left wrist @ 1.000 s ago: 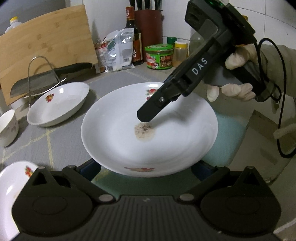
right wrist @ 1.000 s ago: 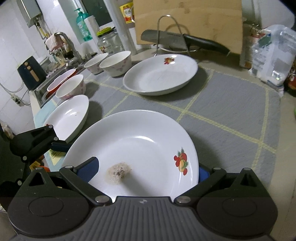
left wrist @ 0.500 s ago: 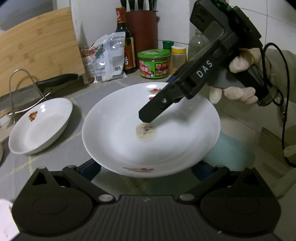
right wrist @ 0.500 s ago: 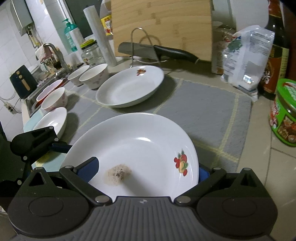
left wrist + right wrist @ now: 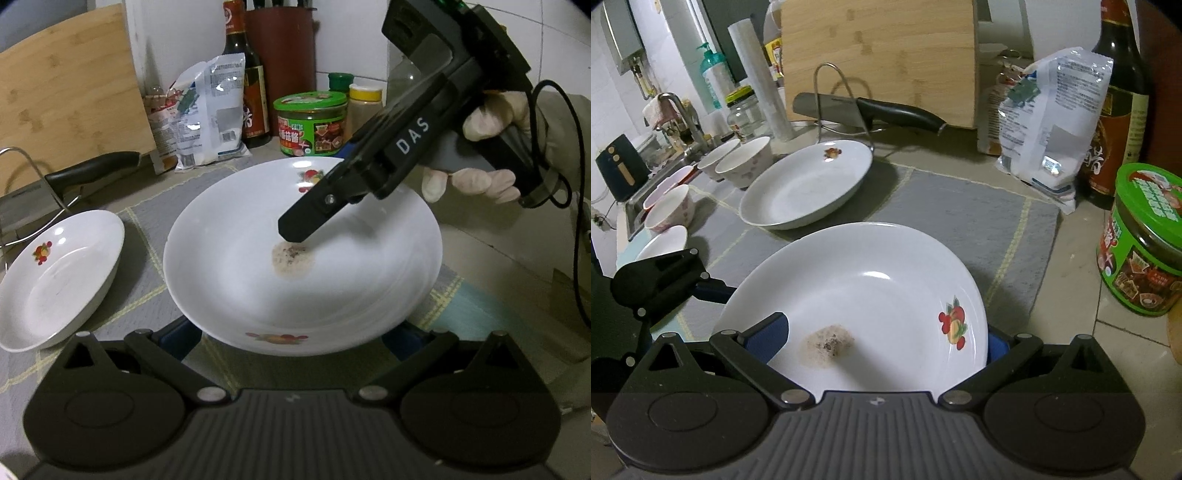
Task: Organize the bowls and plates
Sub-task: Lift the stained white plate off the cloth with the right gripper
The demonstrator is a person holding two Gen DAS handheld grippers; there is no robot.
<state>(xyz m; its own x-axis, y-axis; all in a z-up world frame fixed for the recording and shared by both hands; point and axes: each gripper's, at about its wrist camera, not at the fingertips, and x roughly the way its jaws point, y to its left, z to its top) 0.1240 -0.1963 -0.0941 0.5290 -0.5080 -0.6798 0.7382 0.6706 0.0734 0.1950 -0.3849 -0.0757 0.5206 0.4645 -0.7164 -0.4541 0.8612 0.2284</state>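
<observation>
A white plate (image 5: 332, 280) with fruit prints and a brown food smear (image 5: 291, 258) is held above the grey mat. My right gripper (image 5: 882, 343) is shut on its rim, one finger (image 5: 314, 218) lying across the top of the plate and the other under it. My left gripper (image 5: 291, 336) is open, its blue fingers under the plate's near edge. The same plate shows in the right wrist view (image 5: 871, 295). A second white plate (image 5: 55, 280) lies on the mat to the left, also in the right wrist view (image 5: 809, 184).
Behind stand a bamboo cutting board (image 5: 70, 107), a cleaver (image 5: 871, 109) on a wire rack, a white bag (image 5: 207, 114), a dark sauce bottle (image 5: 247, 81) and a green jar (image 5: 310, 123). Several bowls (image 5: 746, 160) and a small plate (image 5: 663, 243) line the sink side.
Both grippers have carried the smeared plate to the right, toward the jars and bottle. The second plate and bowls have slid left in view. Grip on the plate is unchanged.
</observation>
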